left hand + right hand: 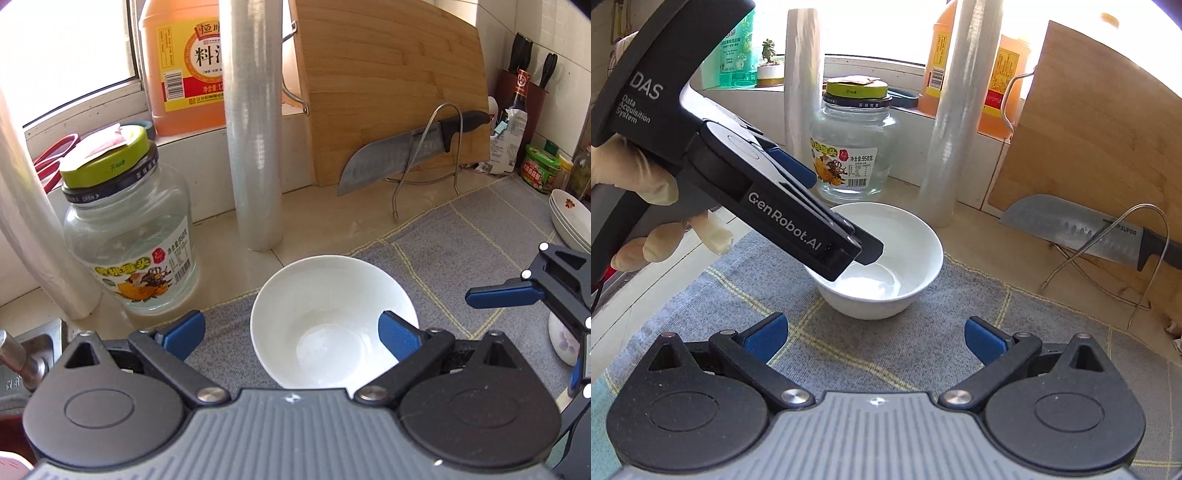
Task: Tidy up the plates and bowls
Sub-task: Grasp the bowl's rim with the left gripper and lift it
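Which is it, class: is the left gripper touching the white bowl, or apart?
Cannot tell. In the left wrist view the left gripper stands open astride the white bowl; one finger overlaps its rim, and neither view shows contact or gap plainly.

1. Bright daylight is pouring through the window [66,48] at the back, washing out the glass.
2. A pale stone windowsill [110,110] is running below it, stepping down to the beige bench [317,218].
3. A grey checked cloth [461,251] is lying over the bench's near part.
4. White wall tiles [554,22] are covering the right corner.
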The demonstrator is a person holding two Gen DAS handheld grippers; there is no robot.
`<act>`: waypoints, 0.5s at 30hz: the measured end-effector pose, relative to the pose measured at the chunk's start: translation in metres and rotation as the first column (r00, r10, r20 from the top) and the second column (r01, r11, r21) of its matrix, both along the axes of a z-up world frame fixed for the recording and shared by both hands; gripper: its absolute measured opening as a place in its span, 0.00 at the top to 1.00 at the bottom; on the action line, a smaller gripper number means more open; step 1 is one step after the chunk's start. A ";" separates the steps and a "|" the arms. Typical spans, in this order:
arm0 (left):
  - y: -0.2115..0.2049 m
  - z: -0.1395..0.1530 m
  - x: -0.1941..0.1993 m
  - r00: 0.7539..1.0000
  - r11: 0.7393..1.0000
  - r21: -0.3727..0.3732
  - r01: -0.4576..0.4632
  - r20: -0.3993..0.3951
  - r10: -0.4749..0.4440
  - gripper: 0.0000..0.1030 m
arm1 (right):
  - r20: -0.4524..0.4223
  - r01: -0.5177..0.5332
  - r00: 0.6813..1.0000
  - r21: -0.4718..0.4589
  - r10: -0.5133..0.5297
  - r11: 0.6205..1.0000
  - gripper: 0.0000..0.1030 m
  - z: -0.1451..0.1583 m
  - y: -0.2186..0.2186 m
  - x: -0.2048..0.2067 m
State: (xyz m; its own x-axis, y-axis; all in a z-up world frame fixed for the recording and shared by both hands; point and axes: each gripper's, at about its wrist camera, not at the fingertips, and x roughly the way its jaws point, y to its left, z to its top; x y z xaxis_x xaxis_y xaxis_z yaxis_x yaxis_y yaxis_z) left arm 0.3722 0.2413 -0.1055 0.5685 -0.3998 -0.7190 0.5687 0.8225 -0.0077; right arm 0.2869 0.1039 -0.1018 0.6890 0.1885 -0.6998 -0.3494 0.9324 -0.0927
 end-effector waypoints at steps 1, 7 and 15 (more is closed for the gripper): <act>-0.002 -0.001 0.002 1.000 1.000 0.004 0.008 -0.004 -0.008 0.04 | -0.003 0.003 1.000 0.003 -0.003 1.000 0.00 -0.002 0.000 0.004; -0.011 -0.007 0.012 0.998 0.998 0.018 0.059 -0.037 -0.058 0.18 | -0.012 0.002 1.000 0.005 -0.002 1.000 0.00 -0.011 0.003 0.014; -0.016 -0.012 0.025 0.993 0.996 0.012 0.092 -0.070 -0.091 0.30 | -0.024 -0.011 1.000 0.016 0.011 1.000 0.03 -0.017 0.006 0.033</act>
